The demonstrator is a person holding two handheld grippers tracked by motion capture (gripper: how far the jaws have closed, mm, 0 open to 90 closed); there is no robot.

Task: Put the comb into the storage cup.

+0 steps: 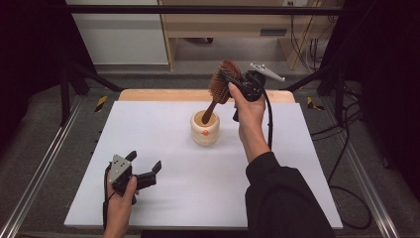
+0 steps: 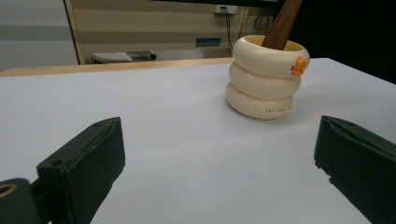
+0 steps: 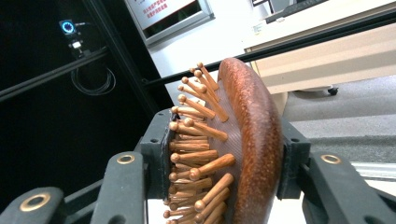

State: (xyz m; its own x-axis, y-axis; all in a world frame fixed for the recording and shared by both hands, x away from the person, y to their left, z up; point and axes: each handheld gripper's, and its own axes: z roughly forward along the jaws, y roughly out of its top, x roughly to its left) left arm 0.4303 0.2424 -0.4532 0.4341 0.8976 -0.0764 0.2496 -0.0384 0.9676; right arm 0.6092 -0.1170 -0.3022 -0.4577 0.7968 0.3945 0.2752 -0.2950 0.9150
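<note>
The right tool (image 1: pixel 229 78) is clamped on the head of the wooden hairbrush (image 1: pixel 222 87) — one jaw on the bristle pins, the other on the smooth back. The brush hangs tilted below the tool, its handle end dipping into the cream ringed holder (image 1: pixel 205 129) right underneath. The left tool (image 1: pixel 144 167) sits low over the white bench (image 1: pixel 198 183), jaws wide apart with nothing between them — the holder stands well ahead of it.

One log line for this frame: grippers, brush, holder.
right gripper: shut on hairbrush head | brush handle tip in cream holder, tilted | left gripper: open, holding nothing, low over the white table
</note>
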